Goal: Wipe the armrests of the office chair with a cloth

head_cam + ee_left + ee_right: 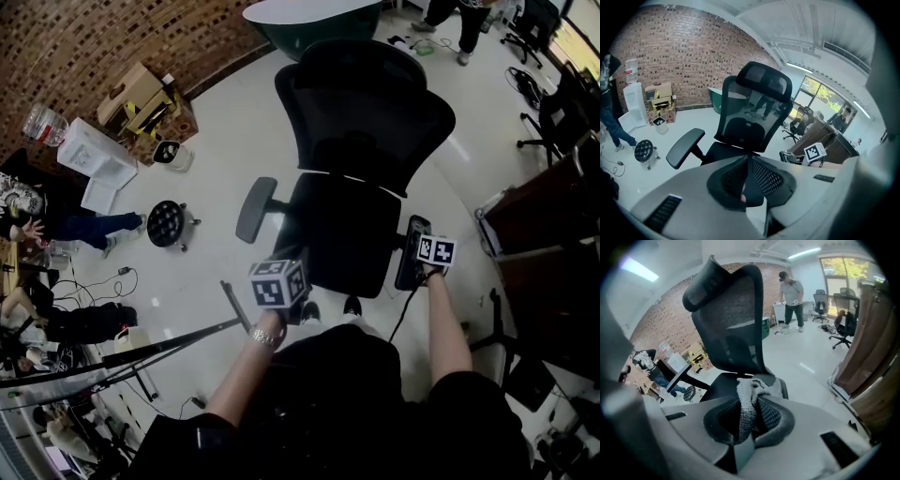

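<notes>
A black mesh office chair [361,141] stands in front of me, its seat just ahead of my knees. Its left armrest [255,208] is bare, also in the left gripper view [685,146]. My right gripper [427,247] rests over the right armrest [412,251], shut on a grey knitted cloth [749,401]. The cloth bunches out of the jaws onto the armrest pad [782,388]. My left gripper [279,277] hovers over the seat's front edge, shut with nothing held [750,161].
A dark wooden desk [544,216] stands close on the right, with other office chairs [562,112] behind it. A round black stool [169,223], cardboard boxes [141,103] and seated people are on the left. A person stands at the far back [792,296].
</notes>
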`<state>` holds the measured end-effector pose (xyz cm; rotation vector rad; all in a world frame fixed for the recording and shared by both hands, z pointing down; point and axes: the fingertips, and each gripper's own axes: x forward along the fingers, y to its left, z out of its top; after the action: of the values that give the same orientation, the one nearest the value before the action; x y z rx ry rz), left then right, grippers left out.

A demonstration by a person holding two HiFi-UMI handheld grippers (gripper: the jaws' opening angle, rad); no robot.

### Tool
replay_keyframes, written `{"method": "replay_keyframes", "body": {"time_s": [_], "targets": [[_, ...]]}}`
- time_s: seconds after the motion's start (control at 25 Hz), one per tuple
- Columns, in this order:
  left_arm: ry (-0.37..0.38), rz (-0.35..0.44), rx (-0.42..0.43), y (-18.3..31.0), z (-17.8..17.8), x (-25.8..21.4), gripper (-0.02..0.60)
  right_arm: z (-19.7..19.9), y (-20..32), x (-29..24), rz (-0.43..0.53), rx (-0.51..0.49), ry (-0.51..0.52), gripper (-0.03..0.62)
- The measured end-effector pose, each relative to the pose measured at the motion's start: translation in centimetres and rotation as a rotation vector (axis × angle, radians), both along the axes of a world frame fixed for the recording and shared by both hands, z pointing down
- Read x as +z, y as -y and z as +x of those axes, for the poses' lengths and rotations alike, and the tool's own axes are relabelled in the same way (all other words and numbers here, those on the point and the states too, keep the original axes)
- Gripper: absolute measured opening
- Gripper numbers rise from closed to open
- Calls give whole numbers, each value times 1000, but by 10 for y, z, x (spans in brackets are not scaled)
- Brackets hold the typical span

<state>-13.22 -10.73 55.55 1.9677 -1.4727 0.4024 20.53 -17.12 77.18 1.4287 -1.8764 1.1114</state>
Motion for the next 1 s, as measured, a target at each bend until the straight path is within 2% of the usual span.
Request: {"method": "replay_keyframes", "body": {"time_s": [0.36, 0.52, 0.6, 0.72, 0.76, 0.84, 1.0], "targets": [[-30, 2, 95, 10, 32, -2, 37, -59, -119, -8, -3, -74, 45, 51], [-34, 2, 116, 12, 41, -3, 37, -76, -156, -9, -20, -99, 74, 51], [-36, 4, 124, 12, 46, -3, 37, -82, -172, -9, -57, -155, 80, 51], [-35, 4, 126, 10, 49, -4, 37, -84, -199, 0, -164, -293, 98, 51], [-34, 4, 123, 9, 47, -5, 37, -81, -198, -3, -167, -323, 108, 51], [-30, 3, 112, 7, 42, -5, 37, -68, -172, -21, -110, -322, 131, 51], [-17, -5, 87, 2, 31, -2, 37, -12, -65, -56, 41, -147, 116, 51]]}}
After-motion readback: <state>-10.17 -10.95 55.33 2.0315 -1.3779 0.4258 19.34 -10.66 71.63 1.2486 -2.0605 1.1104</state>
